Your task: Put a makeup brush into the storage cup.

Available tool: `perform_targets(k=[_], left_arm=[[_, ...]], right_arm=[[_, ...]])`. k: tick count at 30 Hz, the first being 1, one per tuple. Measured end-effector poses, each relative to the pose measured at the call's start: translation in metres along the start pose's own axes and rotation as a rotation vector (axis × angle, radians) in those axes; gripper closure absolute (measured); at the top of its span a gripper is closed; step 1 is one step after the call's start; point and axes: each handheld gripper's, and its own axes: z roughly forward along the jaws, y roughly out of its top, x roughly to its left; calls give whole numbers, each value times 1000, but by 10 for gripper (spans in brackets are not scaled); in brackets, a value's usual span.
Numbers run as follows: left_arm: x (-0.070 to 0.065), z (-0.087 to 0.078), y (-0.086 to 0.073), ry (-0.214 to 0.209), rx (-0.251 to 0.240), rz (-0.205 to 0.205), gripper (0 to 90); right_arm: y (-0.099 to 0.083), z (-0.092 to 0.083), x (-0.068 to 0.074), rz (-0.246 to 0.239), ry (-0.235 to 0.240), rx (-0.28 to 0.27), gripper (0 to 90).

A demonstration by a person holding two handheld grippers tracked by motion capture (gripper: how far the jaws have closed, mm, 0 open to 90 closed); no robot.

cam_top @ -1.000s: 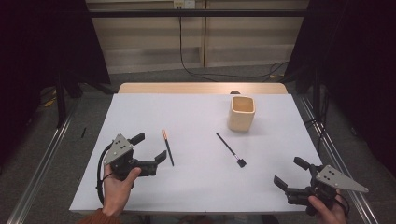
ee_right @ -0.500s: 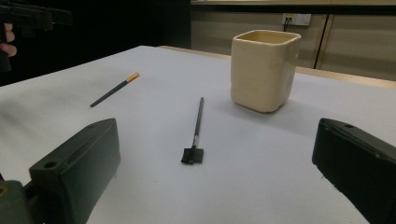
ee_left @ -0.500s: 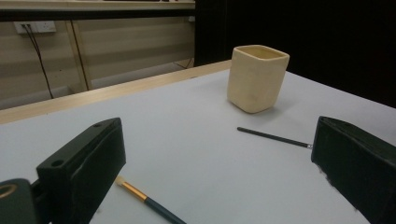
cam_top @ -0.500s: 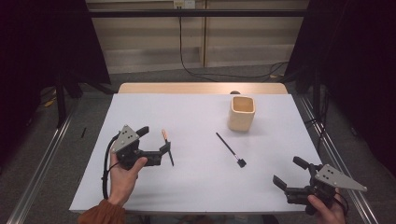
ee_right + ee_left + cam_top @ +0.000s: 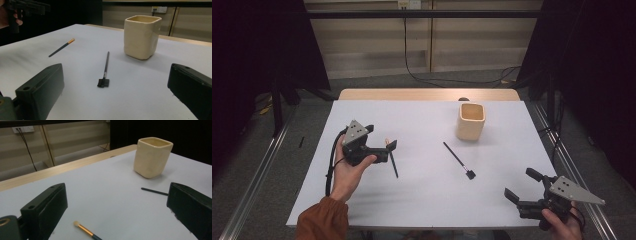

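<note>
A thin brush with a gold ferrule and pale tip [image 5: 392, 165] lies on the white table top [image 5: 422, 200], left of centre. My left gripper [image 5: 388, 151] hovers open just above its tip end; in the left gripper view the brush tip [image 5: 76, 223] lies low between the two wide-apart jaws. A black brush with a square head [image 5: 458, 160] lies at mid-table, and a cream cup [image 5: 471, 121] stands upright behind it. My right gripper [image 5: 519, 183] rests open near the front right edge, nothing between its jaws; in the right gripper view it faces the black brush [image 5: 106, 67] and the cup [image 5: 142, 37].
The white sheet covers a wooden table whose far edge [image 5: 427, 94] shows as a bare strip. Metal rails [image 5: 257, 175] run along the floor on both sides. Cables hang down the back wall [image 5: 412, 50].
My left gripper has moved forward and to the right, from the front left of the table to just over the gold-ferruled brush. The right gripper and both brushes have stayed put.
</note>
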Motion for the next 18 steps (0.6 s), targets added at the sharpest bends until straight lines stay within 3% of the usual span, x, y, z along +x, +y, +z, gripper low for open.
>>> perform_targets(k=[2, 4, 5, 10, 11, 14, 16, 18], left_arm=[[3, 3, 3, 6, 9, -3, 32], [5, 6, 5, 6, 4, 28, 32], [9, 8, 7, 20, 2, 19, 31], [14, 14, 10, 13, 29, -8, 24], [16, 17, 11, 13, 57, -14, 25], [18, 19, 13, 8, 77, -33, 34], [17, 22, 14, 2, 94, -25, 35], [18, 27, 16, -9, 158, -33, 38]], right_arm=[[0, 0, 0, 1, 1, 5, 0], [0, 0, 0, 2, 2, 4, 0], [0, 1, 0, 4, 2, 4, 0], [0, 1, 1, 1, 5, 13, 0], [0, 1, 1, -1, 6, 15, 0], [-1, 1, 0, -5, 1, 23, 0], [-1, 1, 0, -3, -1, 25, 0], [-1, 1, 0, -4, -6, 27, 0]])
